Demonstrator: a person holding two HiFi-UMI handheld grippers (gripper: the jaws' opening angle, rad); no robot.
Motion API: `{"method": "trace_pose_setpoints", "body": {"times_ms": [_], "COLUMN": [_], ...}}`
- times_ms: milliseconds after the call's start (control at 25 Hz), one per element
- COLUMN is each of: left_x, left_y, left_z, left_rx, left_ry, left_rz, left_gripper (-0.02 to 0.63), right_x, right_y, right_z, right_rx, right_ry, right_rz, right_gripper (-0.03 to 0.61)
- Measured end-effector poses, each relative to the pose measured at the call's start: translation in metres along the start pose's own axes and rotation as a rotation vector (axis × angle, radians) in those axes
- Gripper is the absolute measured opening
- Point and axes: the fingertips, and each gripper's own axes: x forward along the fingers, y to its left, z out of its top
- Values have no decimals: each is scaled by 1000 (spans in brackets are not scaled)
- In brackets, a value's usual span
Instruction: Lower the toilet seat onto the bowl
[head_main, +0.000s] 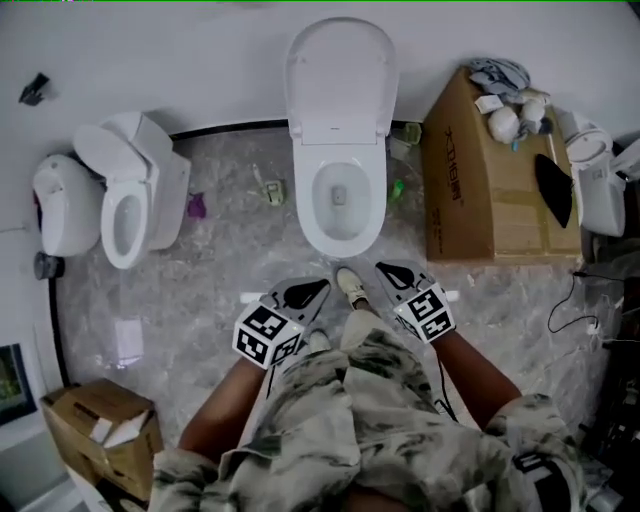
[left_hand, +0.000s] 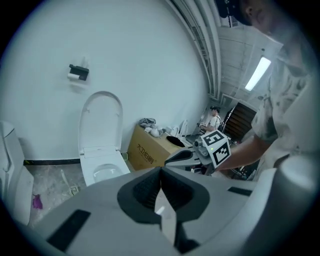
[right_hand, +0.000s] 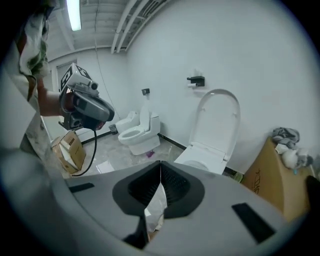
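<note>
**Facing the toilet with both grippers closed and empty**

Grey marbled floor (head_main: 230, 255) runs up to a plain white wall (head_main: 200, 60). The toilet (head_main: 340, 130) stands at the middle against that wall. Its lid (head_main: 340, 70) is upright, and the seat (head_main: 309, 205) looks to lie flat on the rim of the bowl. A large cardboard box (head_main: 480, 190) stands just to its right, with bundled odds and ends on top. A second toilet (head_main: 125, 205), its lid also raised, stands well off to the left. A small box (head_main: 95, 420) sits open at the near left. The left gripper (head_main: 303, 293) and right gripper (head_main: 393, 272) hang side by side in front of the bowl, clear of it. Each has its jaws pressed together with nothing between them.
</note>
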Motion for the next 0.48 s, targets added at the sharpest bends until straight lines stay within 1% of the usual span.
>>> {"method": "trace_pose_setpoints", "body": {"times_ms": [120,240,480], "left_x": [-37,-63,-100], "left_y": [-23,-43,-71], "left_z": [-7,-18,-42], "left_rx": [6,22,30], "left_ry": [-41,-60,-82], "left_rz": [9,15,13], "left_gripper": [23,23,23], "right_x": [-35,-65,-102], "right_y": [32,60,113], "right_z": [13,20,17], "right_rx": [14,7,4], "right_ry": [-46,-82,-116], "right_rz": [-23,-50,-71], "right_gripper": [26,25,23]}}
